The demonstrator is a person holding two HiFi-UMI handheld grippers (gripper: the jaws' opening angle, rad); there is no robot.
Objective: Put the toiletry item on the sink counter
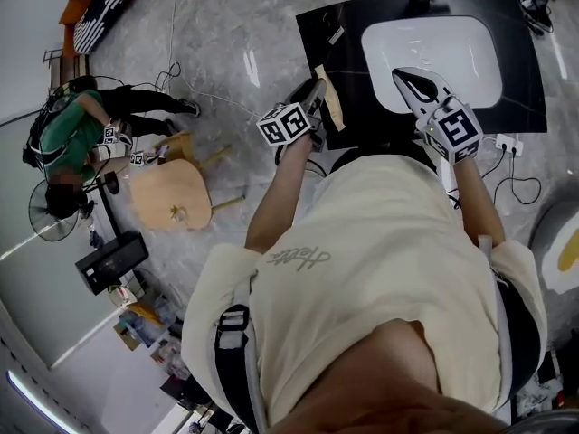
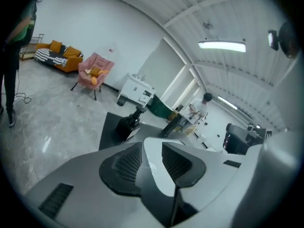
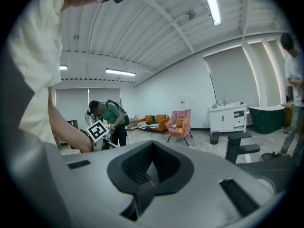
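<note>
From the head view, my left gripper [image 1: 313, 98] hung over the left edge of the black sink counter [image 1: 525, 61]. The flat tan toiletry item [image 1: 332, 104] lay on that counter just beside the tips. In the left gripper view, the jaws stood apart and empty above the white basin [image 2: 157, 175], and the item was hidden. In the right gripper view, my right gripper [image 3: 151, 152] was closed on nothing.
</note>
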